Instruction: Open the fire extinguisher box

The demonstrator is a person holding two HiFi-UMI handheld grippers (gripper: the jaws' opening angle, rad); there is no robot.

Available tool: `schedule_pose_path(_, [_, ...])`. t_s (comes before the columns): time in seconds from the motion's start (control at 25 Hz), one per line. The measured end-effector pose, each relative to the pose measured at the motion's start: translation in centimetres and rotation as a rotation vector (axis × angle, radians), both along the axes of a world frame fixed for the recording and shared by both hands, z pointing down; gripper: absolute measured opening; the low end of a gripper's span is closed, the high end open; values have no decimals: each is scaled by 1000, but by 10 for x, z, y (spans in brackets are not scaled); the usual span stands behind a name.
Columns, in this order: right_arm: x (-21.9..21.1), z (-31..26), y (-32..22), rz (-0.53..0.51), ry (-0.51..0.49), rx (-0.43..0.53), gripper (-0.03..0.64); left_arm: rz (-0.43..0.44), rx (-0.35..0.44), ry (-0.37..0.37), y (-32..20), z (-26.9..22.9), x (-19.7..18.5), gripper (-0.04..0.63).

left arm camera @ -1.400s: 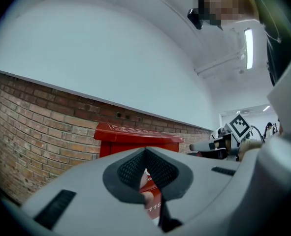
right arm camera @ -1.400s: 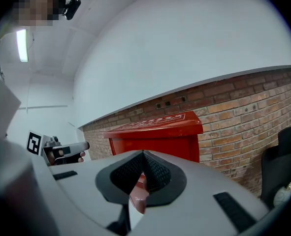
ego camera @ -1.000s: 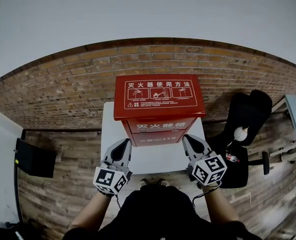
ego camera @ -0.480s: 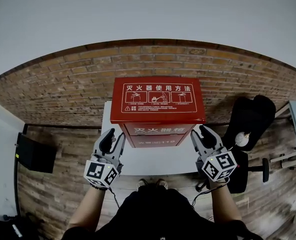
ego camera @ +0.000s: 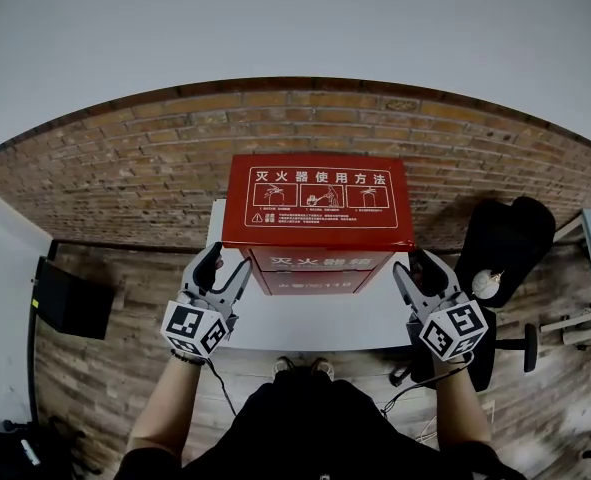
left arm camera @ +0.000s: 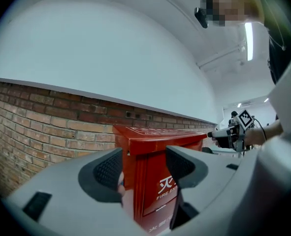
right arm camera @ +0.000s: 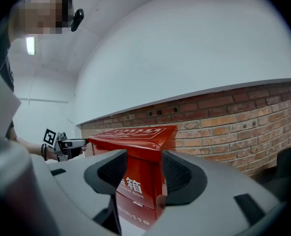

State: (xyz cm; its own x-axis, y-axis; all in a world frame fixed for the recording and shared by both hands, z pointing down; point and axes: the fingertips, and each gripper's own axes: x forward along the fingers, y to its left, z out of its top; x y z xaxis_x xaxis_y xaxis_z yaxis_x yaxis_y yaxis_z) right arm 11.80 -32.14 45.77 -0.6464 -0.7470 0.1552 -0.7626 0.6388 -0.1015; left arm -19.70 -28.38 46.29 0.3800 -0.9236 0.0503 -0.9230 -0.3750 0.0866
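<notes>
Holding the left hand-held gripper (ego camera: 227, 263) level, jaws wide apart and just been opening, pads pressing on nothing. Straight ahead of it, seen through the gap in the left gripper view (left arm camera: 143, 168): the front left corner of the red fire extinguisher box (left arm camera: 152, 146), near the fingertips but beyond them. Cannot tell from the head view whether the inner fingertip grazes the box side.

Holding the right hand-held gripper (ego camera: 416, 264) tipped slightly down, jaws likewise apart and just been opening, with nothing clamped. Ahead of it in the right gripper view (right arm camera: 140, 173): the box's other front corner (right arm camera: 138, 181), under the overhanging edge of the lid (right arm camera: 135, 134).

Standing between the two hand-held grippers and a little beyond their tips: the fire extinguisher box (ego camera: 317, 258), upright on a white surface (ego camera: 305, 318). Resting flat on top of the body, its lid (ego camera: 317, 203), red with white print and small pictures, wider than the body and jutting out toward both sets of fingertips.

Behind the box, away from both hand-held grippers: a brick wall (ego camera: 125, 168) under a plain pale wall. To the outer side of the right hand-held gripper, well apart from the box: a black chair (ego camera: 505, 233). Below everything: a plank floor (ego camera: 105, 378).
</notes>
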Motion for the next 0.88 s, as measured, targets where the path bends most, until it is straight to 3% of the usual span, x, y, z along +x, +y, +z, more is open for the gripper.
schedule_pose_path(0.56, [-10, 1, -29, -38, 38, 37, 242, -17, 71, -7, -17, -5, 1, 310])
schedule_pose_path(0.88, [-7, -3, -26, -47, 45, 23, 216, -18, 46, -3, -16, -10, 1, 307])
